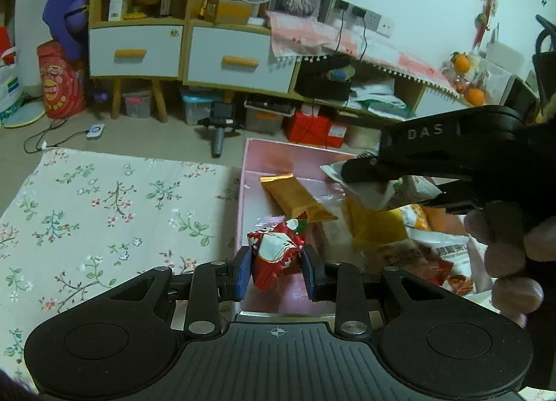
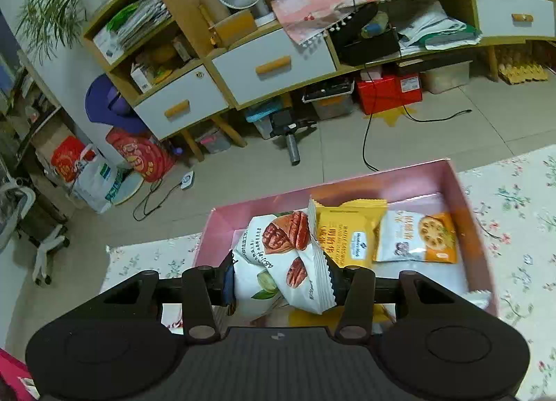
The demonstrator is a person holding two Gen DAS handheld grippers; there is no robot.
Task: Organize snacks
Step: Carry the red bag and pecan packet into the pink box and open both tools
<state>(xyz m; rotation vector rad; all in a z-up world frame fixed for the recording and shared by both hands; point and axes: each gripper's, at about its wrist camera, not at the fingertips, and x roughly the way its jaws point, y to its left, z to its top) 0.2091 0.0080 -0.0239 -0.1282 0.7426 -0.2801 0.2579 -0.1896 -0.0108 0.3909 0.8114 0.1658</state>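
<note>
Left gripper (image 1: pixel 277 270) clamps crinkly red-white foil snack packet (image 1: pixel 274 255) over near edge of pink cardboard box (image 1: pixel 243 199). Right gripper (image 2: pixel 281 279), above box, pinches white pecan-print pouch (image 2: pixel 278 262). Risk: thin corner holds slip; grippers just beside each other may collide.

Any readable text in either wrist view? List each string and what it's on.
"DAS": embossed on the right gripper body, letters at.
Pecan packet in the right gripper: Chinese print, too small to read.
Yellow packet: blue label blurred.
Red packet in the left gripper: nothing legible.
Red bag on the floor: blurred.
</note>
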